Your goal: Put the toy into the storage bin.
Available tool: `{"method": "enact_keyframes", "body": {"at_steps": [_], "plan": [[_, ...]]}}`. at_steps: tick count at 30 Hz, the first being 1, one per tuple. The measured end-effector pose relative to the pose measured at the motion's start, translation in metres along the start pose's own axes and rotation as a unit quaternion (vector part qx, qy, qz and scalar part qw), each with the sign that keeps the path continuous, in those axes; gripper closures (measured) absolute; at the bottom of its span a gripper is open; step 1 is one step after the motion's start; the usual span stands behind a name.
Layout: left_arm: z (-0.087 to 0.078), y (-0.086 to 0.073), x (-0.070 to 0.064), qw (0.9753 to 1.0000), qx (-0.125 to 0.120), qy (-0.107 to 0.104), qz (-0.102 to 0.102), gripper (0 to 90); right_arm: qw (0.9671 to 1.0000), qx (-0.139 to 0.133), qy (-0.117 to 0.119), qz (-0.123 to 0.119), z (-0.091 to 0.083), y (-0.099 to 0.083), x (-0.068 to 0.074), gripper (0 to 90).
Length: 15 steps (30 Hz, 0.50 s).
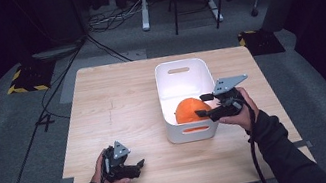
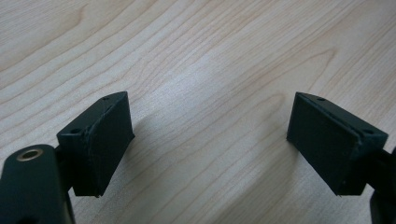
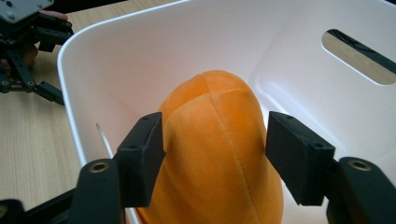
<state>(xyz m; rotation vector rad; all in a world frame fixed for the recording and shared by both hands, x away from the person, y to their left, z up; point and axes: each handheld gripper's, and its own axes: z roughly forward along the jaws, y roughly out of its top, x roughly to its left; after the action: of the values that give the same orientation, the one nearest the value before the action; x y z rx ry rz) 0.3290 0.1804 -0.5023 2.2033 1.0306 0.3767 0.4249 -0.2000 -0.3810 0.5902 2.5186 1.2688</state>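
An orange plush (image 1: 186, 109) lies in the near end of a white bin (image 1: 165, 91) on the wooden table. My right gripper (image 1: 200, 105) reaches over the bin's right rim, and its two jaws press against both sides of the plush. In the right gripper view the plush (image 3: 215, 116) bulges up between the pads of that gripper (image 3: 215, 154), with the bin's wall (image 3: 187, 42) behind it. My left gripper (image 1: 139, 165) rests low at the table's near left, open, with bare wood between the jaws of the gripper (image 2: 208, 140).
The bin's far end has a handle slot (image 1: 178, 70) and holds nothing. Bare table (image 1: 112, 105) stretches left of the bin. The left gripper (image 3: 28, 56) appears beyond the bin's rim in the right gripper view. Chairs and cables stand on the floor behind the table.
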Motion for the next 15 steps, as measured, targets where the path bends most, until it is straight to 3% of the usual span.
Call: {"method": "enact_keyframes", "body": {"at_steps": [7, 15], "plan": [[0.0, 0.0, 0.0, 1.0, 0.0, -0.001, 0.0, 14.5, 0.9995, -0.022, -0.022, -0.001, -0.01, 0.0, 0.0, 27.6], [0.0, 0.0, 0.0, 1.0, 0.0, -0.001, 0.0, 14.5, 0.9983, -0.039, -0.043, 0.002, -0.022, -0.002, -0.003, 24.5]]}}
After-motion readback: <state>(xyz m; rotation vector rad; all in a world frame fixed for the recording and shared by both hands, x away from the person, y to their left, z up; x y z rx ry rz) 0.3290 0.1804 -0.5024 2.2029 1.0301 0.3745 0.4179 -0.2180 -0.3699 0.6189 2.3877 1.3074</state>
